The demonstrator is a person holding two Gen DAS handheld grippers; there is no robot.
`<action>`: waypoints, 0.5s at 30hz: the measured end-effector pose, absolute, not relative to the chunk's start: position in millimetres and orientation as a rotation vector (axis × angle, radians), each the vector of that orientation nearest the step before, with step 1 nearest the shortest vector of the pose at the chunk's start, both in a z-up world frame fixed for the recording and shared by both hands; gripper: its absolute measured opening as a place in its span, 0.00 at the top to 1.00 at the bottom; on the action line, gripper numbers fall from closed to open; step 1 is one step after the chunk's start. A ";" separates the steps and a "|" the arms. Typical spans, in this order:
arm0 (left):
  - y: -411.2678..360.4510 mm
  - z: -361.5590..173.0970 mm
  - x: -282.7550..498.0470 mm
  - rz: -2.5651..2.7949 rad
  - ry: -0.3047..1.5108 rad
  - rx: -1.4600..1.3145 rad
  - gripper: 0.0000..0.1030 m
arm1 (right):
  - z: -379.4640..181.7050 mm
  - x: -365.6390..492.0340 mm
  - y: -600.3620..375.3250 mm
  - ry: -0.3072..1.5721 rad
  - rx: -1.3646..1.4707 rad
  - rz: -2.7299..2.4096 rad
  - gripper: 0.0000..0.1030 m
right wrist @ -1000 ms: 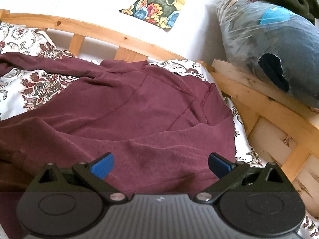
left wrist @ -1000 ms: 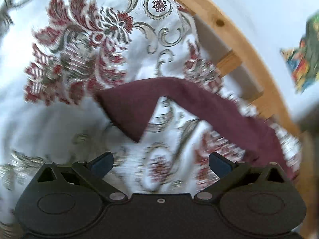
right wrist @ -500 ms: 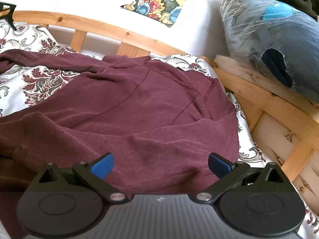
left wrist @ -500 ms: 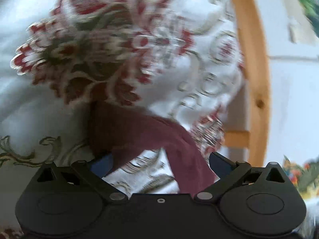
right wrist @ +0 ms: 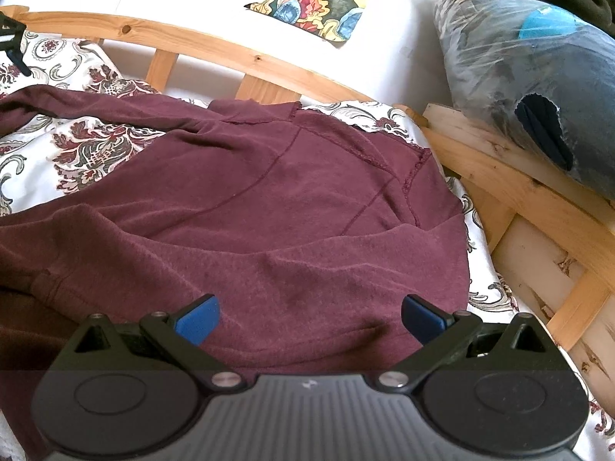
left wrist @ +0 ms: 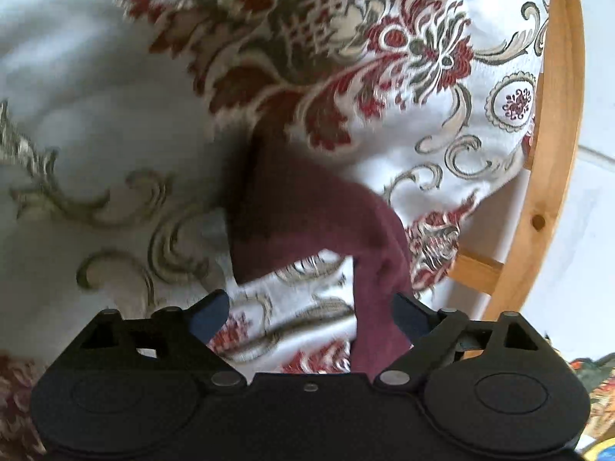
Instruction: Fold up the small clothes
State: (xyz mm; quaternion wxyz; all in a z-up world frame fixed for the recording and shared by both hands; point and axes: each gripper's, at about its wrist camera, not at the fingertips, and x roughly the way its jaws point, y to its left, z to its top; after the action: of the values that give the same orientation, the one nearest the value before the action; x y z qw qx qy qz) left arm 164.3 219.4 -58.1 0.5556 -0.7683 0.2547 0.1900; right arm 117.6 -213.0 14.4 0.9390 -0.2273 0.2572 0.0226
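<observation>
Maroon sweatshirt (right wrist: 269,199) lay spread on floral bedcover (right wrist: 96,146), unfolded; left gripper (left wrist: 309,313) hovered with jaws apart over sleeve end (left wrist: 307,223), right gripper (right wrist: 309,317) apart above hem; sleeve grasp judged next

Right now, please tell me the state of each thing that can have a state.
Left gripper: jaws open, holding nothing.
Right gripper: jaws open, above the garment.
Maroon garment: spread out, wrinkled, not yet folded.
Sleeve: bent, lying on the floral bedspread.
Plastic bag: torn, stuffed with clothes.
</observation>
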 end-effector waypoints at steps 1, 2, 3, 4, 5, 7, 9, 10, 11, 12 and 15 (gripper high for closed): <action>218.1 -57.9 166.4 0.439 0.594 -1.826 0.10 | 14.0 117.8 -212.7 0.527 -0.466 0.047 0.00; 218.4 -57.7 168.4 0.428 0.574 -1.835 0.10 | 13.6 117.8 -212.5 0.527 -0.468 0.047 0.00; 219.7 -56.3 171.7 0.419 0.551 -1.840 0.10 | 13.3 117.5 -212.2 0.528 -0.471 0.048 0.00; 221.0 -54.9 175.3 0.414 0.531 -1.841 0.10 | 12.9 117.2 -212.0 0.528 -0.473 0.049 0.00; 222.3 -52.7 178.4 0.410 0.509 -1.839 0.10 | 12.7 116.9 -211.6 0.529 -0.476 0.049 0.00; 227.9 -51.0 184.1 0.413 0.472 -1.835 0.13 | 12.3 116.6 -211.4 0.529 -0.480 0.050 0.00; 233.9 -51.1 191.9 0.432 0.455 -1.830 0.21 | 12.2 116.8 -211.5 0.530 -0.481 0.051 0.00; 236.0 -52.2 194.2 0.447 0.455 -1.824 0.24 | 12.1 116.7 -211.4 0.531 -0.481 0.051 0.00; 237.9 -54.1 195.8 0.458 0.455 -1.820 0.30 | 12.4 116.8 -211.3 0.531 -0.481 0.050 0.00; 239.5 -56.0 197.9 0.462 0.454 -1.814 0.40 | 12.3 116.6 -211.1 0.531 -0.481 0.050 0.00; 243.0 -59.5 203.1 0.463 0.468 -1.792 0.72 | 11.4 117.3 -210.8 0.533 -0.485 0.052 0.00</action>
State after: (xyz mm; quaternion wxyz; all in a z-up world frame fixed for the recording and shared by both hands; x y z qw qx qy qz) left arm 203.1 243.0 -59.5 0.5780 -0.7659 0.2001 0.1981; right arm 117.3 -210.8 11.4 0.9355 -0.2371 0.2607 0.0255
